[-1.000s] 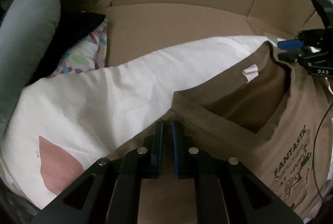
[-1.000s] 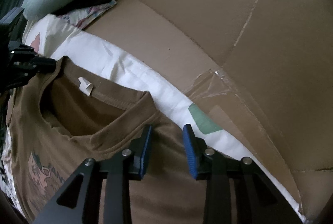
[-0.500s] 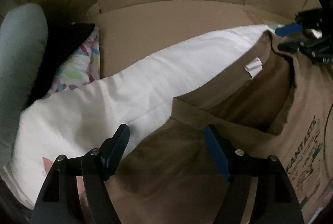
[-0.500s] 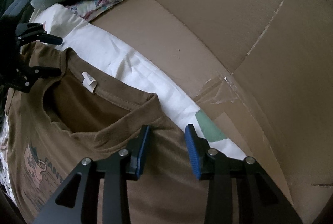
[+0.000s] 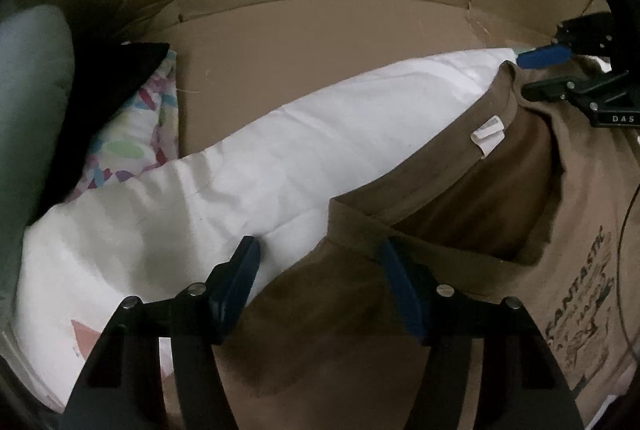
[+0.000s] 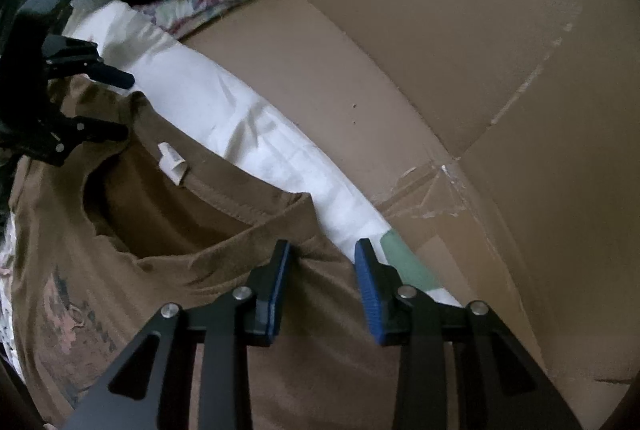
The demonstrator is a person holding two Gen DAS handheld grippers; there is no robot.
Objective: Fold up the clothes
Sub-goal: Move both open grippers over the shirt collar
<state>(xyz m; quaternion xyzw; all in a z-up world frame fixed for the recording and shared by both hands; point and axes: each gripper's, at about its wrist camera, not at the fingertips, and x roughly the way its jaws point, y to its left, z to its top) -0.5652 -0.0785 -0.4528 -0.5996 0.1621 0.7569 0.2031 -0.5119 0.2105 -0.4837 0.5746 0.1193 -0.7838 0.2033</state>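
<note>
in the left wrist view we see the brown t-shirt [image 5: 440,214] filling the lower right of the frame, its printed lettering legible at the right edge; the right wrist view shows that print only as a dark blur at lower left, but shows a green patch on the white cloth [image 6: 240,118] that the other view does not; the shirt lies flat on the white cloth inside a cardboard box [image 5: 320,30], collar toward the box wall, its long axis running from the collar down to the lower edge of both frames; our left tongs [image 5: 320,262] are closing, straddling the shoulder edge, pads not yet pressing; our right tongs [image 6: 322,262] stand partly apart over the other shoulder, gripping nothing.
</note>
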